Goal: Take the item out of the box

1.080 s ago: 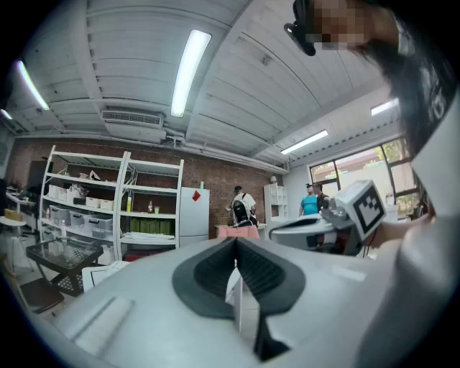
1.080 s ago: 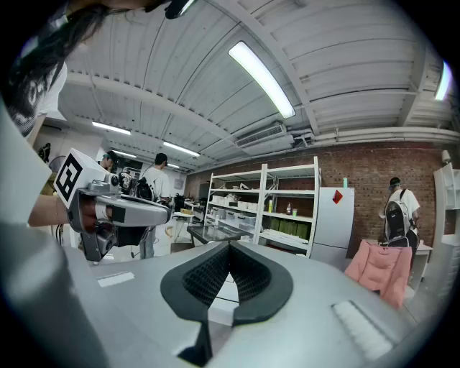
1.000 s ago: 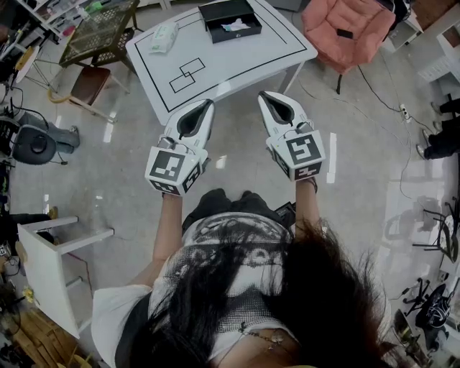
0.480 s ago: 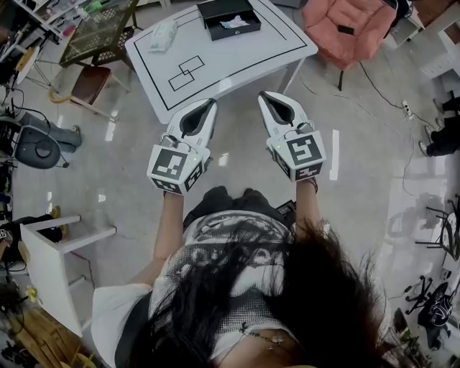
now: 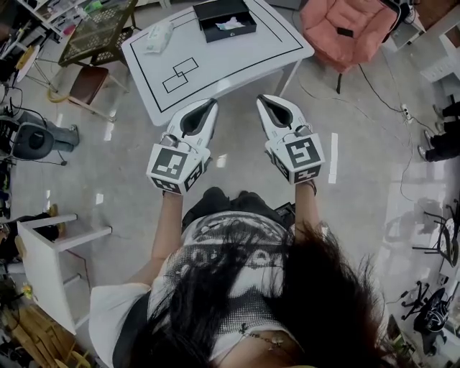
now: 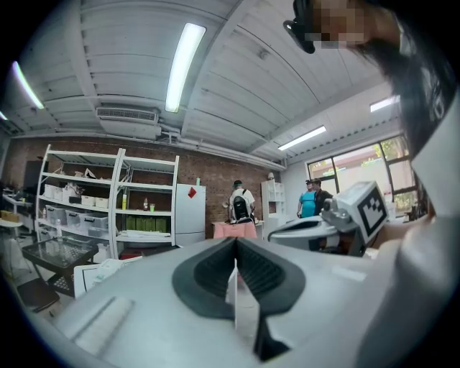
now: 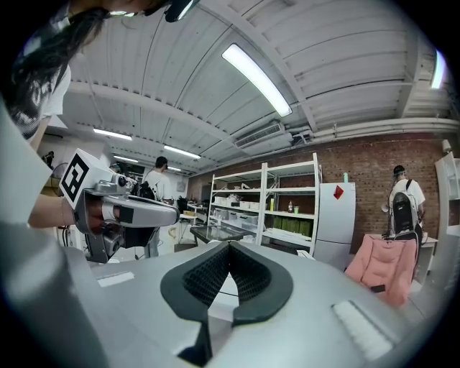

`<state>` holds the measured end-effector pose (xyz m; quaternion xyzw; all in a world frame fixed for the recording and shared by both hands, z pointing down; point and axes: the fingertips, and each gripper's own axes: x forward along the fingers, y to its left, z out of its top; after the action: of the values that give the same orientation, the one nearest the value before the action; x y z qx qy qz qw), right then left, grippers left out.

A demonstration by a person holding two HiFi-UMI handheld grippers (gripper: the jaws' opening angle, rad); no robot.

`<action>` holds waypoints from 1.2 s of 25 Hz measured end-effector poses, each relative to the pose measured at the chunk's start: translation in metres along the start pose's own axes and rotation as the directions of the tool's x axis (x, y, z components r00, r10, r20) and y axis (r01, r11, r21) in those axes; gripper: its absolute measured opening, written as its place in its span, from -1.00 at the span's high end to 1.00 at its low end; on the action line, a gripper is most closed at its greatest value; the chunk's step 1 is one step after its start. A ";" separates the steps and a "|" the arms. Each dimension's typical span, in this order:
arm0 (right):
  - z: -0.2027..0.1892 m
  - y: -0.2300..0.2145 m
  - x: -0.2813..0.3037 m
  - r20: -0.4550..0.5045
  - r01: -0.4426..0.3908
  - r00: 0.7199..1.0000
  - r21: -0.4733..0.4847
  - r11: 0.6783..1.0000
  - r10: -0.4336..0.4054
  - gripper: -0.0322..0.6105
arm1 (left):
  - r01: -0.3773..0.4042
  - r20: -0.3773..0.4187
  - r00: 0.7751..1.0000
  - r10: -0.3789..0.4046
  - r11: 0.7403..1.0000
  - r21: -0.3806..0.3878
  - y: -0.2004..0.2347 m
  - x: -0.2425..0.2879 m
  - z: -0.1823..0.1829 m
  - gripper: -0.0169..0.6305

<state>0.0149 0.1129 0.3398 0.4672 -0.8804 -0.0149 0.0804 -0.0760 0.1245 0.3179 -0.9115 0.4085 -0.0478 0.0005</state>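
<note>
A black open box (image 5: 226, 18) stands at the far side of the white table (image 5: 237, 65), with a pale item (image 5: 231, 25) lying inside it. Both grippers hang in the air over the floor, well short of the table's near edge. My left gripper (image 5: 208, 104) is shut and holds nothing; its dark pads meet in the left gripper view (image 6: 234, 244). My right gripper (image 5: 262, 100) is also shut and empty, its pads joined at the tip in the right gripper view (image 7: 228, 248). Each gripper shows beside the other, the right gripper (image 6: 323, 226) and the left gripper (image 7: 122, 210).
A white packet (image 5: 159, 36) lies on the table's left part, near two black outlined squares (image 5: 180, 74). A pink armchair (image 5: 345, 29) stands right of the table, a wire crate (image 5: 97, 32) left of it. A white stool (image 5: 50, 255) is at my left. Cables cross the floor at the right.
The table and box have slid slightly left and up in the head view. Both grippers keep the same pose, shut and empty.
</note>
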 end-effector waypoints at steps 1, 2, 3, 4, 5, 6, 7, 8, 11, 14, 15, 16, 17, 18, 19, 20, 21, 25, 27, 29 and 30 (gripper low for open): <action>-0.002 -0.002 -0.001 0.000 -0.006 1.000 -0.001 1.000 0.006 0.89 | -0.003 -0.001 1.000 0.003 1.000 0.000 -0.003 0.002 -0.001 0.95; -0.004 -0.004 -0.003 0.000 -0.012 1.000 -0.001 1.000 0.012 0.89 | -0.005 -0.002 1.000 0.005 1.000 -0.001 -0.006 0.004 -0.002 0.95; -0.007 -0.005 -0.004 -0.002 -0.017 1.000 0.000 1.000 0.017 0.89 | -0.008 -0.004 1.000 0.008 1.000 -0.001 -0.010 0.005 -0.003 0.95; -0.010 -0.007 -0.006 -0.004 -0.022 1.000 0.003 1.000 0.022 0.89 | -0.011 -0.006 1.000 0.011 1.000 -0.003 -0.013 0.007 -0.005 0.95; -0.013 -0.008 -0.007 -0.008 -0.028 1.000 0.006 1.000 0.028 0.89 | -0.014 -0.011 1.000 0.013 1.000 -0.005 -0.016 0.008 -0.007 0.95; -0.017 -0.010 -0.008 -0.012 -0.033 0.999 0.011 0.999 0.034 0.89 | -0.016 -0.016 1.000 0.016 1.000 -0.008 -0.019 0.009 -0.010 0.95; -0.021 -0.011 -0.008 -0.015 -0.039 0.999 0.015 0.999 0.039 0.89 | -0.018 -0.023 1.000 0.018 1.000 -0.010 -0.021 0.011 -0.013 0.95; -0.024 -0.013 -0.008 -0.018 -0.044 0.999 0.020 0.999 0.044 0.89 | -0.020 -0.030 0.999 0.019 1.000 -0.011 -0.023 0.012 -0.016 0.95; -0.032 -0.016 -0.007 -0.025 -0.061 0.998 0.037 0.997 0.062 0.89 | -0.029 -0.050 0.998 0.028 0.999 -0.013 -0.025 0.016 -0.020 0.95; -0.035 -0.019 -0.001 -0.025 -0.075 0.997 0.047 0.996 0.076 0.89 | -0.042 -0.057 0.998 0.041 0.999 -0.013 -0.021 0.021 -0.020 0.95; -0.035 -0.021 0.002 -0.024 -0.078 0.997 0.049 0.996 0.079 0.89 | -0.047 -0.058 0.997 0.046 0.999 -0.011 -0.018 0.022 -0.020 0.95; -0.037 -0.022 0.005 -0.024 -0.081 0.996 0.049 0.995 0.082 0.89 | -0.051 -0.060 0.997 0.050 0.999 -0.009 -0.015 0.024 -0.020 0.95; -0.038 -0.024 0.009 -0.025 -0.083 0.996 0.051 0.995 0.084 0.89 | -0.053 -0.061 0.997 0.052 0.999 -0.007 -0.013 0.027 -0.021 0.95; -0.039 -0.026 0.012 -0.026 -0.084 0.996 0.052 0.995 0.086 0.89 | -0.053 -0.063 0.997 0.053 0.999 -0.006 -0.010 0.030 -0.022 0.95; -0.039 -0.029 0.016 -0.027 -0.084 0.996 0.054 0.995 0.086 0.89 | -0.052 -0.064 0.997 0.052 0.999 -0.005 -0.007 0.034 -0.023 0.95; -0.039 -0.032 0.020 -0.026 -0.082 0.996 0.055 0.995 0.083 0.89 | -0.051 -0.066 0.997 0.050 0.999 -0.005 -0.003 0.038 -0.024 0.95; -0.040 -0.036 0.025 -0.025 -0.078 0.996 0.056 0.995 0.080 0.89 | -0.049 -0.068 0.997 0.049 0.999 -0.008 0.001 0.044 -0.026 0.95; -0.043 -0.053 0.049 -0.037 -0.068 0.997 0.054 0.996 0.070 0.89 | -0.033 -0.069 0.997 0.031 0.999 -0.028 0.022 0.073 -0.032 0.95; -0.045 -0.065 0.066 -0.051 -0.062 0.997 0.051 0.997 0.065 0.89 | -0.018 -0.067 0.998 0.016 0.999 -0.032 0.034 0.090 -0.033 0.95; -0.045 -0.076 0.084 -0.064 -0.055 0.996 0.052 0.997 0.059 0.89 | -0.007 -0.070 0.998 0.005 0.999 -0.033 0.050 0.108 -0.033 0.95; -0.045 -0.081 0.094 -0.066 -0.052 0.996 0.053 0.997 0.055 0.89 | -0.002 -0.074 0.997 0.000 0.999 -0.033 0.059 0.116 -0.033 0.95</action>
<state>0.0365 -0.0084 0.3879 0.4457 -0.8894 0.0257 0.0982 -0.0462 0.0001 0.3589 -0.9088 0.4095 -0.0746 -0.0294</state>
